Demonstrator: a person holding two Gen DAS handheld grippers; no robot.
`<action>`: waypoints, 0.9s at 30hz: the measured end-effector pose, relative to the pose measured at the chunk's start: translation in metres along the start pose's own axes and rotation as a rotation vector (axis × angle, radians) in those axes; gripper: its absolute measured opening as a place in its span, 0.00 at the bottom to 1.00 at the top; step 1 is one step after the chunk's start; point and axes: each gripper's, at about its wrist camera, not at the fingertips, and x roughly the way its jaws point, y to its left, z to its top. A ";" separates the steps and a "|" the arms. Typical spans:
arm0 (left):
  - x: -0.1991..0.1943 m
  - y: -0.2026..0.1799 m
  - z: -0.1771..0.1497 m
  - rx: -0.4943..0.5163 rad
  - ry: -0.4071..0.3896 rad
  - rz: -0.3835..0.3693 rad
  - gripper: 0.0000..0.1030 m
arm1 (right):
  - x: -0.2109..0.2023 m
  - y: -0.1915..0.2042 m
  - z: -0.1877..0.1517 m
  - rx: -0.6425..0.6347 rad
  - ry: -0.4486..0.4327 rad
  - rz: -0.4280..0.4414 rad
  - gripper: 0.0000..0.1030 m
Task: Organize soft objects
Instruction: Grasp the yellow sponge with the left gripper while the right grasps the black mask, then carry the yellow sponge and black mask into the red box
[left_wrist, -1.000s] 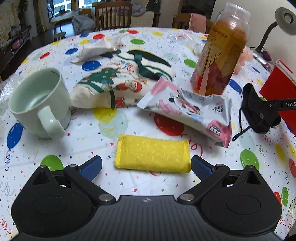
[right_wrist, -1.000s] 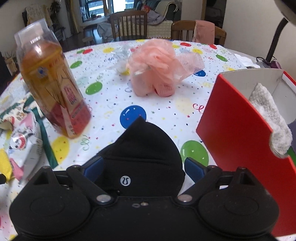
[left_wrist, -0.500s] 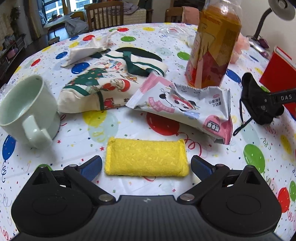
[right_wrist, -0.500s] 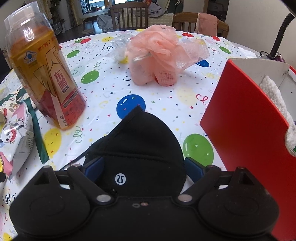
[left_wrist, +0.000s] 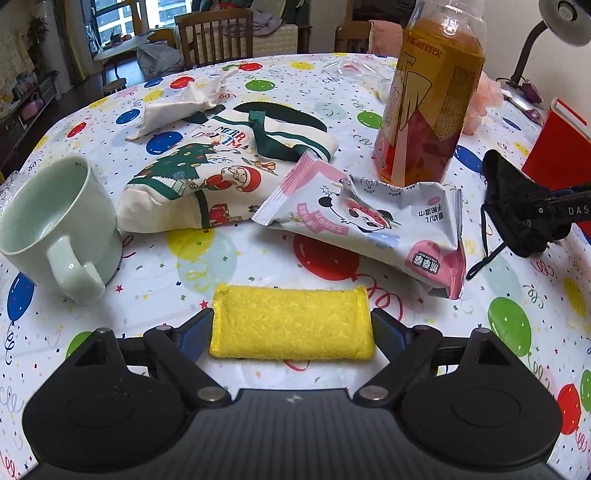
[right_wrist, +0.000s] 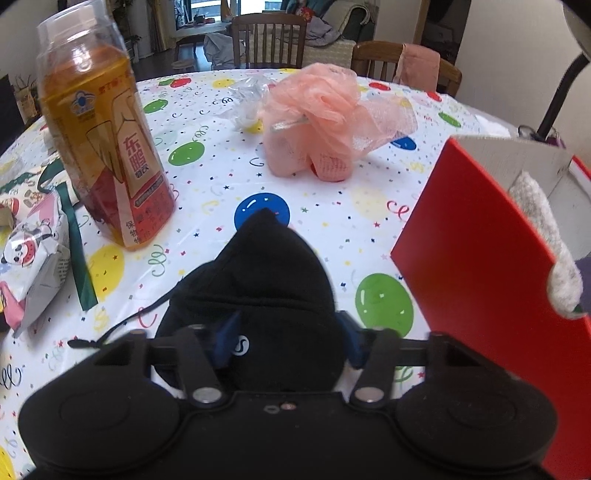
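A yellow sponge (left_wrist: 291, 325) lies flat on the balloon-print tablecloth (left_wrist: 236, 258). It sits between the fingers of my left gripper (left_wrist: 291, 328), whose jaws are closing, and the pads touch its two short ends. A black cloth cap (right_wrist: 266, 291) with a small white logo and a cord is bunched between the blue pads of my right gripper (right_wrist: 290, 336), which is closing on it. The left wrist view shows the same cap (left_wrist: 517, 206) at the right. Other soft things are a pink mesh pouf (right_wrist: 321, 122) and a Christmas cloth bag (left_wrist: 207, 173).
A red box (right_wrist: 480, 258) holding a grey fluffy cloth (right_wrist: 546, 236) stands right of the cap. A tall tea bottle (right_wrist: 107, 147), a wipes packet (left_wrist: 369, 221), a pale green mug (left_wrist: 55, 221) and a crumpled white cloth (left_wrist: 177, 107) crowd the table.
The left jaws narrowed until the pads met the sponge's ends. The right jaws closed inward on the black cap and bunched it up.
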 end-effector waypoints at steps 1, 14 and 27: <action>0.000 0.000 0.000 -0.003 -0.001 0.001 0.85 | -0.001 0.002 0.000 -0.018 -0.006 -0.010 0.34; -0.007 0.001 -0.003 -0.051 -0.020 0.007 0.81 | -0.048 0.005 -0.005 -0.009 -0.123 -0.010 0.07; -0.019 -0.002 -0.006 -0.096 -0.012 -0.002 0.81 | -0.115 -0.003 -0.001 0.035 -0.226 0.049 0.07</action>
